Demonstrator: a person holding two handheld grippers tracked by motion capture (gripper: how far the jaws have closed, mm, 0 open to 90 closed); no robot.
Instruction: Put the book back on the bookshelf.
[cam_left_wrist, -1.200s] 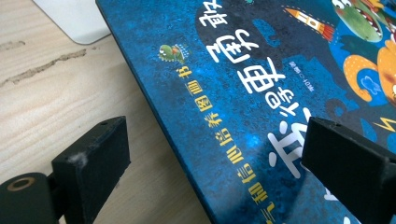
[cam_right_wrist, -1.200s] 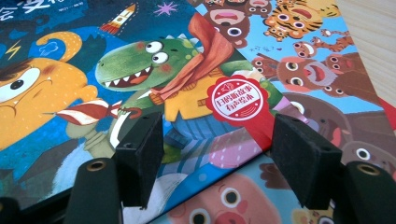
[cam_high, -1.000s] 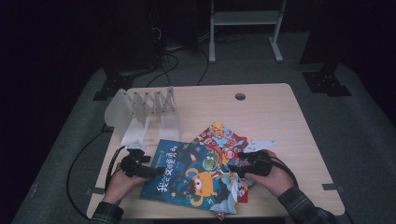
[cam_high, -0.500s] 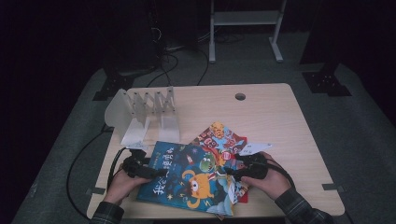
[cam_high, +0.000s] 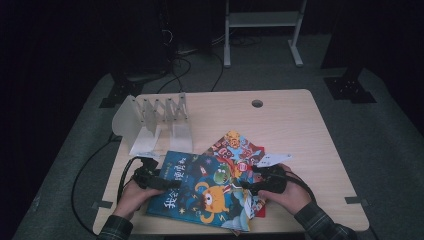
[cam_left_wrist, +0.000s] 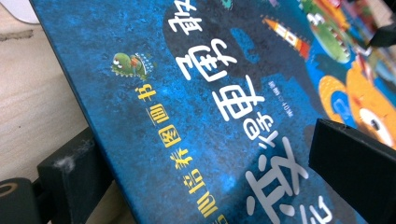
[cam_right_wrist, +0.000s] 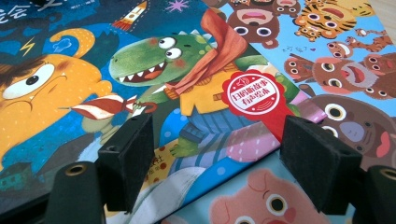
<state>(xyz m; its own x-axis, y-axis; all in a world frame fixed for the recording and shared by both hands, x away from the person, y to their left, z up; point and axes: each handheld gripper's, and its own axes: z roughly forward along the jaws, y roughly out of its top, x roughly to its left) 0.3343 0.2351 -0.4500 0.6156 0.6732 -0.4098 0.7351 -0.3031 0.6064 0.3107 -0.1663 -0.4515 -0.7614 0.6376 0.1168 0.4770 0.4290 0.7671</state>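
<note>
A blue picture book (cam_high: 200, 192) with an orange monster and a green dinosaur lies on the wooden table (cam_high: 300, 125), on top of other colourful picture books (cam_high: 235, 145). My left gripper (cam_high: 159, 181) is at the blue book's left edge. In the left gripper view the blue book (cam_left_wrist: 196, 107) passes between the jaws, which stand well apart, one under the edge and one over the cover. My right gripper (cam_high: 252, 186) is at the right edge. Its jaws have just been opening, and the right gripper (cam_right_wrist: 224, 163) is open, with the blue book (cam_right_wrist: 154, 84) between the pads, which do not press on it.
A white folding rack (cam_high: 150, 117) stands at the table's back left. A white card (cam_high: 272, 159) lies by the right hand. The table has a cable hole (cam_high: 257, 103) at the back. Black cables (cam_high: 125, 172) trail off the left edge. A metal stand (cam_high: 262, 20) is behind the table.
Both hands stay at the blue book's two side edges. The book's outline on the pile shifts only slightly.
</note>
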